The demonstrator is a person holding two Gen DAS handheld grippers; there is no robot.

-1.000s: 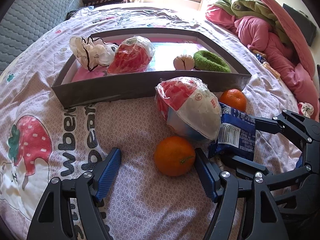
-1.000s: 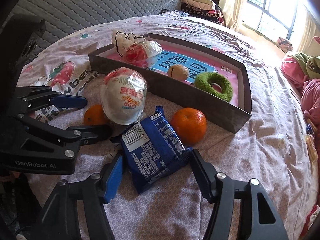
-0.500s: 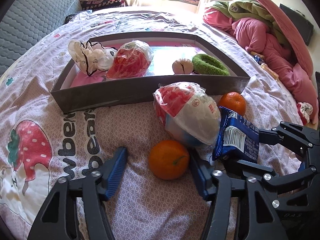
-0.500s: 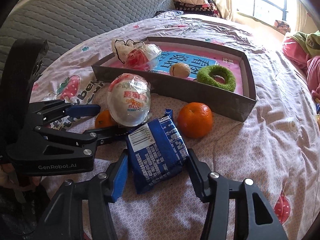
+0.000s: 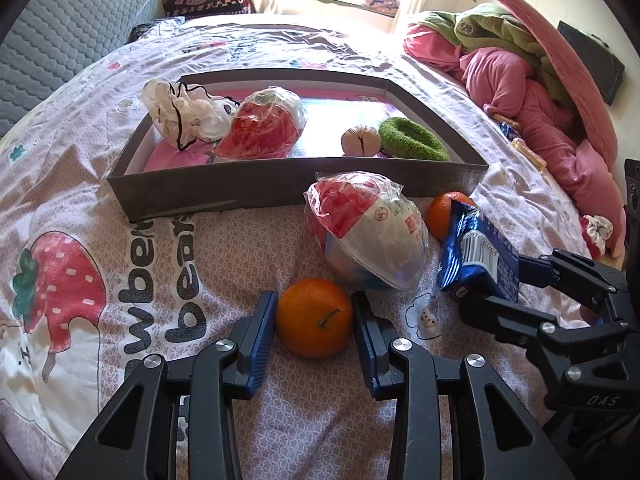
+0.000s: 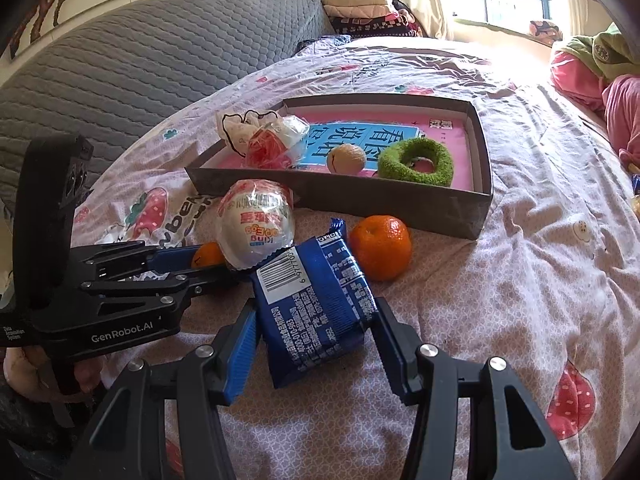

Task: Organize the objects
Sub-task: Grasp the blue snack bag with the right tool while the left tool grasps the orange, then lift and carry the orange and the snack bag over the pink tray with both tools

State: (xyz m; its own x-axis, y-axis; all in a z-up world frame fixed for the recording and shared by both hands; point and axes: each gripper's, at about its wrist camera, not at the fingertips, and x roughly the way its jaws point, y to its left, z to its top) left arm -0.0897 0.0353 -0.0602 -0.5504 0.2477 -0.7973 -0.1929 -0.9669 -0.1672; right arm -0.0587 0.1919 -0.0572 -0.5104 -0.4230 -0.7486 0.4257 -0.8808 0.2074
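Orange (image 5: 314, 322) is sitting on the bed (image 5: 120, 280) between the left gripper (image 5: 314, 320) jaws, which are closing on it. Right gripper (image 6: 314, 328) is squeezing the blue packet (image 6: 316, 308). Next, both are needing a lift into the box (image 5: 280, 192)
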